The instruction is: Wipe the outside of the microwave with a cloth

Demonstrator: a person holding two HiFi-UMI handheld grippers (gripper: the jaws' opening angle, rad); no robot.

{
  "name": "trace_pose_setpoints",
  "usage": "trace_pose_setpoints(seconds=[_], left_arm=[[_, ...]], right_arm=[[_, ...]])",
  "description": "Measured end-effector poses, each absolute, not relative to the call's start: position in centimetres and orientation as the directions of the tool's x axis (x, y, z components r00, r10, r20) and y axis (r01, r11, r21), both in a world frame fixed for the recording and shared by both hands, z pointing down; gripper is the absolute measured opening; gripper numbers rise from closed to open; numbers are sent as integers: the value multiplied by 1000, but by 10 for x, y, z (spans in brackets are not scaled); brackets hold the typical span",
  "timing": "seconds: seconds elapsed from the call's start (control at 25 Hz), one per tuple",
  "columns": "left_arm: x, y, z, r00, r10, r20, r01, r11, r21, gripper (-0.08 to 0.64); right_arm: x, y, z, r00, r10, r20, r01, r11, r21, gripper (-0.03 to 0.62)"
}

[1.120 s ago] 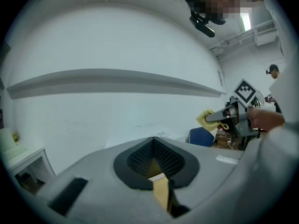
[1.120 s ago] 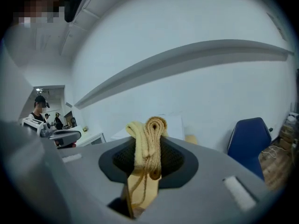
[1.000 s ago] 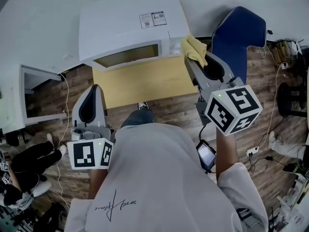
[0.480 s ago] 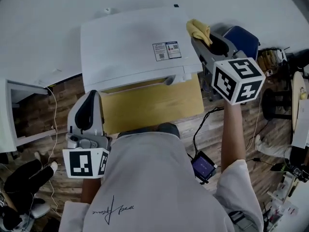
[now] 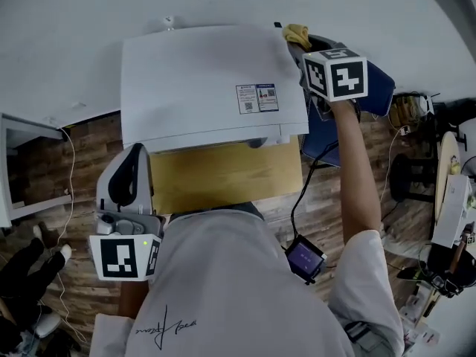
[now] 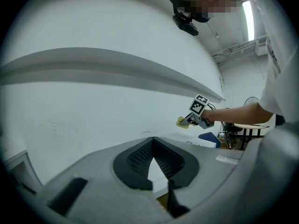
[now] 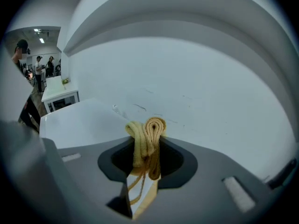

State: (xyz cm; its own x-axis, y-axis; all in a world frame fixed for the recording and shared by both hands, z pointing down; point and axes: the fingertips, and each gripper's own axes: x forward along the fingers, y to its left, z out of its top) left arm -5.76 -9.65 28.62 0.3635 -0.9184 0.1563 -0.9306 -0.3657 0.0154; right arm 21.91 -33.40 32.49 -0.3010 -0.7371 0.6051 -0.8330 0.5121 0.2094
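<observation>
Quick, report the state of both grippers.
Left gripper: shut, nothing in it.
Right gripper: shut on the cloth.

Sticker [image 5: 256, 97] on microwave [image 5: 186, 80] too small to read, shirt script [image 5: 165, 326] illegible
</observation>
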Motion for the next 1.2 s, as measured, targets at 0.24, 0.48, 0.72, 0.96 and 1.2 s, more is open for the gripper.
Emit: trace_pose_setpoints(seconds=[0.24,0.48,0.72,0.96,1.2], left_arm=[[-59,-99,288,317,-933,171,-948,-318,23,-5],[-75,-99,292,286,-941,182,-958,-284,38,-5],[-93,-96,295,286,-941,178,-958,-282,49,-5],[-105,-94,297,307,-936,170,-952,-300,65,-5],[-117,-91,301,324,-931,170,-946,-314,83,-5]], right_arm=[[229,-378,356,-200,-700,685,-810,511,287,118],[225,-391,378,-126,-679,724,-795,505,335,118],[214,-387,382,-87,-683,725,-804,478,354,118],[190,-383,382,-97,-667,739,-798,496,343,118],[166,-381,384,-93,-661,745,-787,507,352,118]])
